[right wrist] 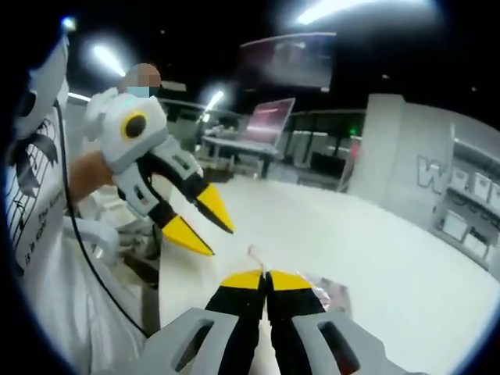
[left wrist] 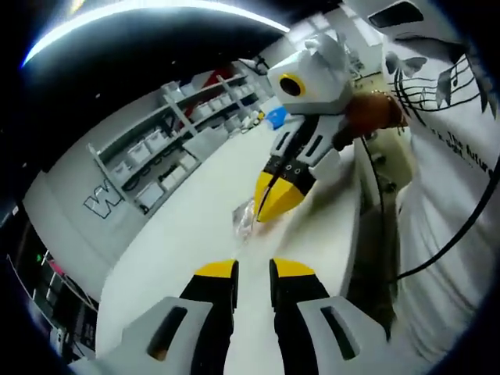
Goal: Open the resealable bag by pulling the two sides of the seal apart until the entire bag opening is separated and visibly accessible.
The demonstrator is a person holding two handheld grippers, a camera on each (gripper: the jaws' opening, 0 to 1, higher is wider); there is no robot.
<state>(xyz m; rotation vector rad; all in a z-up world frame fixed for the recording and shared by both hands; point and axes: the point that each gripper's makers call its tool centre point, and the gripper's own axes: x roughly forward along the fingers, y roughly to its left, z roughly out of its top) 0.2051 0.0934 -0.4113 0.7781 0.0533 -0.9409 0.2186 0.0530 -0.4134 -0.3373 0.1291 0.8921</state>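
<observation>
While you worked, the broad white tabletop (left wrist: 195, 234) ran away from both cameras into a dim room. Grey shelving stacked with pale storage boxes (left wrist: 156, 148) lined the far wall in the left gripper view, beside a grey panel with large white lettering (left wrist: 101, 205); the right gripper view showed the same kind of shelving (right wrist: 469, 203) at its edge and a lit laptop screen (right wrist: 269, 121) on a distant table. Bright ceiling strips (right wrist: 328, 9) glared overhead.

Your white T-shirt with black print (left wrist: 445, 101) stood at the table's edge, a black cable (left wrist: 469, 219) hanging across it.

Your right gripper (left wrist: 273, 201) reached down at a slant from your hand (left wrist: 375, 113), its yellow tips pressed together on the near edge of the small clear resealable plastic bag (left wrist: 244, 215), which lay on the tabletop just beyond your left gripper's jaws. From its own camera those tips (right wrist: 267, 280) met with no gap, the bag's crinkled film (right wrist: 328, 293) showing just past and to the side of them.

Your left gripper (left wrist: 252, 269) hovered near the bag, jaws a little apart, holding nothing; in the right gripper view it (right wrist: 205, 220) pointed downward, its yellow tips spread above the tabletop.
</observation>
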